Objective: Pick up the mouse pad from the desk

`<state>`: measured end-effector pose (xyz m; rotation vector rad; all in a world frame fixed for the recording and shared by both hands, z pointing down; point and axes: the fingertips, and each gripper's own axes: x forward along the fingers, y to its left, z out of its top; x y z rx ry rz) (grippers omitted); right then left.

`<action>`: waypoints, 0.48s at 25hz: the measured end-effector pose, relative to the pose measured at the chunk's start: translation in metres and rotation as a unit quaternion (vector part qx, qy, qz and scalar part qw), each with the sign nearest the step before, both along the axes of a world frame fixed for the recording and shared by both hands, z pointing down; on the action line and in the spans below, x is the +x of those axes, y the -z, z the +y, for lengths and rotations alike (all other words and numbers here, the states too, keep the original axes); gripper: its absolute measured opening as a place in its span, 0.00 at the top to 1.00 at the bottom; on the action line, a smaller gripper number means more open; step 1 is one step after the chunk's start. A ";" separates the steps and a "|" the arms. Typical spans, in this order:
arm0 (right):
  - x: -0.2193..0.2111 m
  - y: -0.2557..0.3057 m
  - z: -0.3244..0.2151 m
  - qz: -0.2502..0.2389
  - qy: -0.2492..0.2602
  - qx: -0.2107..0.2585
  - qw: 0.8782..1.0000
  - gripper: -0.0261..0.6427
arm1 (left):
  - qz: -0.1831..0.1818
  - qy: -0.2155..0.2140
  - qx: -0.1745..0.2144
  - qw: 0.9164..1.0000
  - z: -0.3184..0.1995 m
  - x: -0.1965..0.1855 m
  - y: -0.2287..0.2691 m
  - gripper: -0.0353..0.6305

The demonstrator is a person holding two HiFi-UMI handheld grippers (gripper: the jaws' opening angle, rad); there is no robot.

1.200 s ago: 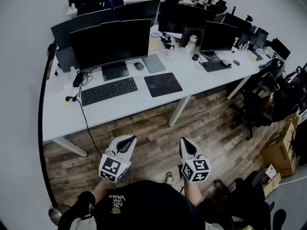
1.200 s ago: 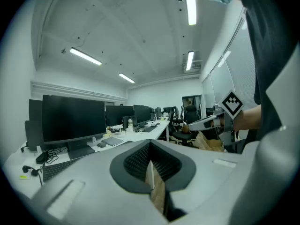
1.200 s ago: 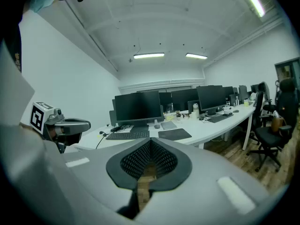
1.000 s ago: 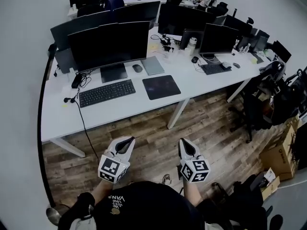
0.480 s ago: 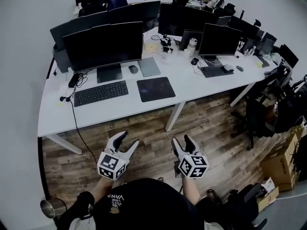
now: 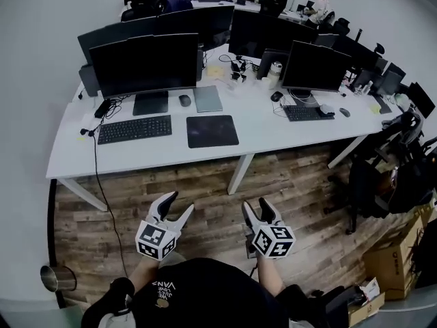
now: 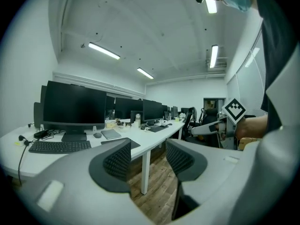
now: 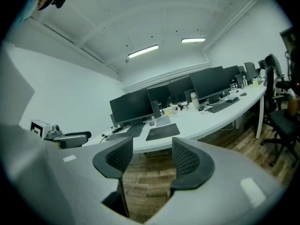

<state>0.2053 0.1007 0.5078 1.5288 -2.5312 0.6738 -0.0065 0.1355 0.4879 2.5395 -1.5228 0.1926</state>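
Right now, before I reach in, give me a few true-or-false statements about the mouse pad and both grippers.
1. The mouse pad lies flat on the desk, right of the keyboard. True.
2. The left gripper holds the mouse pad. False: its jaws are apart and empty, over the floor.
3. The right gripper has its jaws apart. True.
4. A mouse sits on the mouse pad. False: the pad is bare; the mouse sits behind it.

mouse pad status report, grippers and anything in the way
Left gripper and right gripper open, empty, over the floor short of the desk. Mouse pad flat on desk, untouched, beside keyboard. Nothing on it.
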 end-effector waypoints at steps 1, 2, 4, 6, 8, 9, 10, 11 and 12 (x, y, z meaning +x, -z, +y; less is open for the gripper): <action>0.006 -0.003 0.000 -0.002 0.002 -0.004 1.000 0.59 | 0.000 0.006 -0.001 1.000 0.002 0.004 -0.001 0.64; 0.011 -0.006 0.000 -0.004 0.002 -0.007 1.000 0.59 | -0.001 0.009 -0.003 1.000 0.004 0.008 -0.002 0.64; 0.017 -0.009 -0.002 -0.011 0.005 -0.012 1.000 0.59 | -0.009 0.011 -0.011 1.000 0.005 0.014 -0.006 0.64; 0.020 -0.013 -0.002 -0.017 0.007 -0.016 1.000 0.59 | -0.018 0.011 -0.017 1.000 0.004 0.018 -0.009 0.64; 0.023 -0.019 -0.002 -0.023 0.006 -0.023 0.999 0.59 | -0.022 0.012 -0.020 0.999 -0.002 0.019 -0.010 0.64; 0.024 -0.023 -0.002 -0.026 0.005 -0.028 0.999 0.59 | -0.023 0.012 -0.021 0.999 -0.006 0.020 -0.011 0.64; 0.026 -0.026 -0.003 -0.027 0.004 -0.033 0.999 0.59 | -0.024 0.011 -0.021 0.999 -0.012 0.021 -0.012 0.64; 0.027 -0.028 -0.005 -0.027 0.002 -0.037 0.999 0.59 | -0.024 0.010 -0.022 0.999 -0.018 0.022 -0.012 0.64; 0.029 -0.030 -0.008 -0.027 0.000 -0.039 0.999 0.59 | -0.023 0.007 -0.022 0.999 -0.025 0.023 -0.013 0.64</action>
